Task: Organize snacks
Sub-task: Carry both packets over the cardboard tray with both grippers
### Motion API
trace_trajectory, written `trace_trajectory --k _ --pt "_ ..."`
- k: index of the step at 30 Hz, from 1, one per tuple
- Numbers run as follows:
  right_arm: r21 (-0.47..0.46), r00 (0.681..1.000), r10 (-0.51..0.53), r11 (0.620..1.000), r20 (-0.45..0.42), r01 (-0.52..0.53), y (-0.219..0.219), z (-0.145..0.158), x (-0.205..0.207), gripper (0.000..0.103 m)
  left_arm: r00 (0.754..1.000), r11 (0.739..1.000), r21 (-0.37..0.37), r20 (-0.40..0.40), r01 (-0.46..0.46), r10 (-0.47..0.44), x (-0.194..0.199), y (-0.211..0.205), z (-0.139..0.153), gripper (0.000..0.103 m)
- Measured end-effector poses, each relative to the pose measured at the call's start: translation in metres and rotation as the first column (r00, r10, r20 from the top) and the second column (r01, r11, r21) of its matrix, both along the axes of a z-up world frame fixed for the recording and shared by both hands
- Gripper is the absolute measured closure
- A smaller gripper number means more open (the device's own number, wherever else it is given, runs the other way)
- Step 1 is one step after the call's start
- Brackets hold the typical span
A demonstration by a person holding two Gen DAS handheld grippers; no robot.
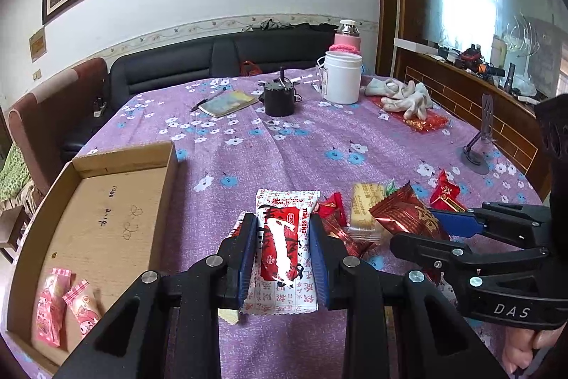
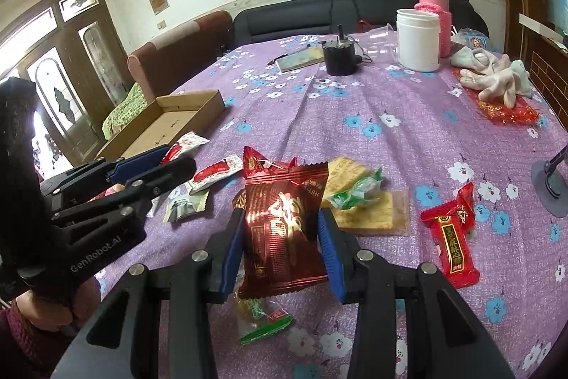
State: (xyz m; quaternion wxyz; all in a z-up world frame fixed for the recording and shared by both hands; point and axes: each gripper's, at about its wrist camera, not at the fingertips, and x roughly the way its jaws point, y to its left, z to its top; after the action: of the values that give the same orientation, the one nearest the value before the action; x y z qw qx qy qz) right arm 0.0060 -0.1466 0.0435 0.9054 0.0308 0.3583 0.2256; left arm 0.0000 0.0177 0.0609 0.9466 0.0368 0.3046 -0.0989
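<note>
My left gripper (image 1: 283,222) is shut on a white-and-red snack packet (image 1: 284,244), its blue pads pressing both long sides. To its left lies a shallow cardboard box (image 1: 117,219) with two pink candy packets (image 1: 65,308) in its near corner. My right gripper (image 2: 282,219) is shut on a dark red foil snack packet (image 2: 284,226), held upright above the table. That right gripper (image 1: 422,228) also shows at the right of the left wrist view. Several loose snacks lie around: a yellow biscuit pack (image 2: 369,208), a green candy (image 2: 355,192), a bright red bar (image 2: 452,237).
A purple flowered cloth (image 2: 390,137) covers the table. At the back stand a white jar (image 2: 418,39), a pink-sleeved flask (image 2: 435,9), a black motor (image 2: 340,55) and a notebook (image 1: 227,102). White gloves (image 2: 497,79) lie on a red packet at the right; a phone stand (image 1: 477,144) is nearby.
</note>
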Motion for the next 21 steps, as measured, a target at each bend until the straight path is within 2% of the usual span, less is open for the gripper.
trace_trajectory --k 7,11,21 --pt "-0.002 1.000 -0.002 1.000 0.014 0.002 0.003 0.000 -0.001 0.064 1.000 1.000 -0.025 0.013 -0.013 0.014 0.000 0.010 0.006 0.073" --pt "0.012 1.000 -0.026 1.000 -0.015 0.026 0.001 0.000 0.003 0.064 0.999 0.999 -0.039 0.024 -0.021 0.022 0.000 0.017 0.010 0.073" --pt "-0.052 1.000 -0.012 0.999 0.000 0.012 0.033 0.019 -0.008 0.063 0.997 0.993 -0.101 0.036 -0.059 0.063 0.002 0.043 0.022 0.073"
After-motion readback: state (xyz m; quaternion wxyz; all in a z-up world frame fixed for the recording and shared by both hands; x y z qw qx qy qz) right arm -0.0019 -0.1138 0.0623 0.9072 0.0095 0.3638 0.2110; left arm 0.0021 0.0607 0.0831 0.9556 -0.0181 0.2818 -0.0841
